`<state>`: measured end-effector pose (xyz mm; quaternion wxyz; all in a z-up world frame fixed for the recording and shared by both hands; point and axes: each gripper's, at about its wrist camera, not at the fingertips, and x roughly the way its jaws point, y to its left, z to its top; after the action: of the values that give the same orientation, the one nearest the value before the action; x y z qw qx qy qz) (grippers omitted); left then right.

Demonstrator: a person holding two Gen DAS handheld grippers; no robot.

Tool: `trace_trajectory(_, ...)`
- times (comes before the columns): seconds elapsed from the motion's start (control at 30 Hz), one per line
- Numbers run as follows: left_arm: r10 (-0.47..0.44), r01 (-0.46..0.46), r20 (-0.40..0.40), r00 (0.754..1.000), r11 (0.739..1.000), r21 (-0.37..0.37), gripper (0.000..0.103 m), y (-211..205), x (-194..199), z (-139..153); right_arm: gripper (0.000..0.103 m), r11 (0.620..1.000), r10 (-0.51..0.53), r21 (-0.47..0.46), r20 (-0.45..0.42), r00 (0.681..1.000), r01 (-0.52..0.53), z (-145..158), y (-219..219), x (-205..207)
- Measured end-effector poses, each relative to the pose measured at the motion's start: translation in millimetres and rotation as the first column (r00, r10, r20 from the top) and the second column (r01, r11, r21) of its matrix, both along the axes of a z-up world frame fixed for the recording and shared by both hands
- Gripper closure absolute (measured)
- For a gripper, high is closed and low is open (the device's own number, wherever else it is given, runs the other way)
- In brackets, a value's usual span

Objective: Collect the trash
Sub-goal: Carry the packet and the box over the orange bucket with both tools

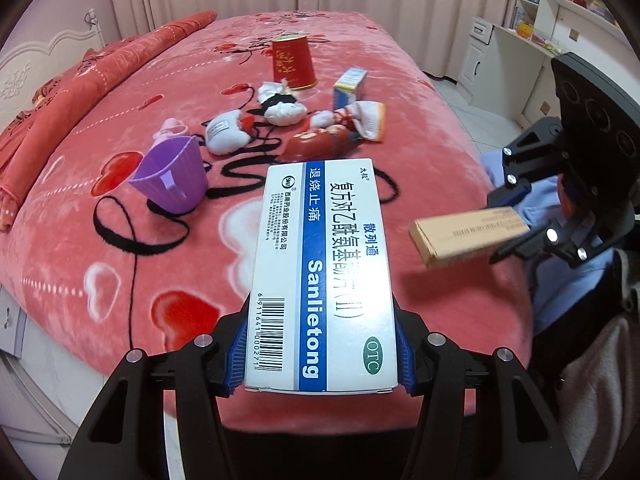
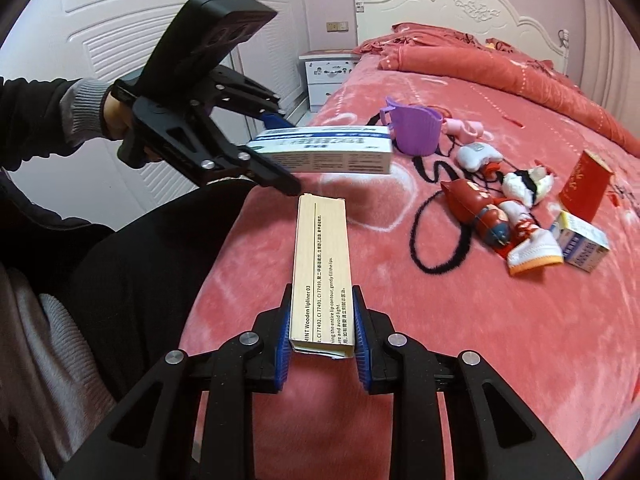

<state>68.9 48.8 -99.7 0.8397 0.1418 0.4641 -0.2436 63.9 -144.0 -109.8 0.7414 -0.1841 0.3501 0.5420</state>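
My left gripper (image 1: 322,360) is shut on a white and blue medicine box (image 1: 320,272), its blue pads pressing on the two long sides near the barcode end. The right wrist view shows that same gripper (image 2: 276,152) holding the medicine box (image 2: 320,150) level above the bed. A slim tan lipliner box (image 2: 322,268) points forward from my right gripper (image 2: 322,344), which is shut on its near end. In the left wrist view the right gripper (image 1: 516,224) holds the tan box (image 1: 460,236) out over the bed's edge.
On the pink heart-patterned blanket (image 1: 120,248) lie a purple cup (image 1: 172,176), a red can (image 1: 292,62), a small blue and yellow box (image 1: 350,86), a red toy figure (image 2: 480,208) and white socks (image 1: 284,112). A person's dark-clad leg (image 2: 152,264) is at the bed's near corner.
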Motion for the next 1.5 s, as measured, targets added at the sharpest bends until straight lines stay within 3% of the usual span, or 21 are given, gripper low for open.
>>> trace_trajectory(0.37,-0.137,0.136,0.03,0.99,0.99,0.025,0.045,-64,-34,23,0.077,0.998,-0.058,0.011,0.064,0.996,0.057,26,-59,-37)
trace_trajectory(0.57,-0.22,0.219,0.063,0.973,0.975,0.031,0.045,-115,-28,33,0.077,0.983,-0.182,0.037,0.096,0.979,0.179,37,-116,-47)
trace_trajectory(0.7,-0.305,0.304,0.083,0.949,0.952,0.027,0.045,-169,-18,35,0.077,0.956,-0.292,0.054,0.103,0.951,0.288,40,-167,-55)
trace_trajectory(0.87,-0.413,0.413,0.081,0.907,0.91,0.02,0.045,-236,-6,30,0.077,0.89,-0.456,0.055,0.105,0.884,0.453,38,-241,-68)
trace_trajectory(1.13,-0.612,0.612,0.048,0.789,0.791,0.01,0.045,-353,5,12,0.077,0.757,-0.649,-0.017,0.084,0.756,0.653,18,-352,-96)
trace_trajectory(1.3,-0.688,0.688,0.006,0.726,0.726,-0.012,0.045,-412,8,-7,0.076,0.675,-0.733,-0.067,0.055,0.678,0.735,-2,-404,-110)
trace_trajectory(1.4,-0.717,0.717,-0.025,0.697,0.697,-0.018,0.045,-443,4,-22,0.076,0.624,-0.777,-0.097,0.034,0.629,0.776,-19,-429,-117)
trace_trajectory(1.5,-0.728,0.728,-0.077,0.681,0.685,-0.032,0.045,-470,5,-37,0.076,0.572,-0.816,-0.133,0.009,0.579,0.809,-41,-453,-122)
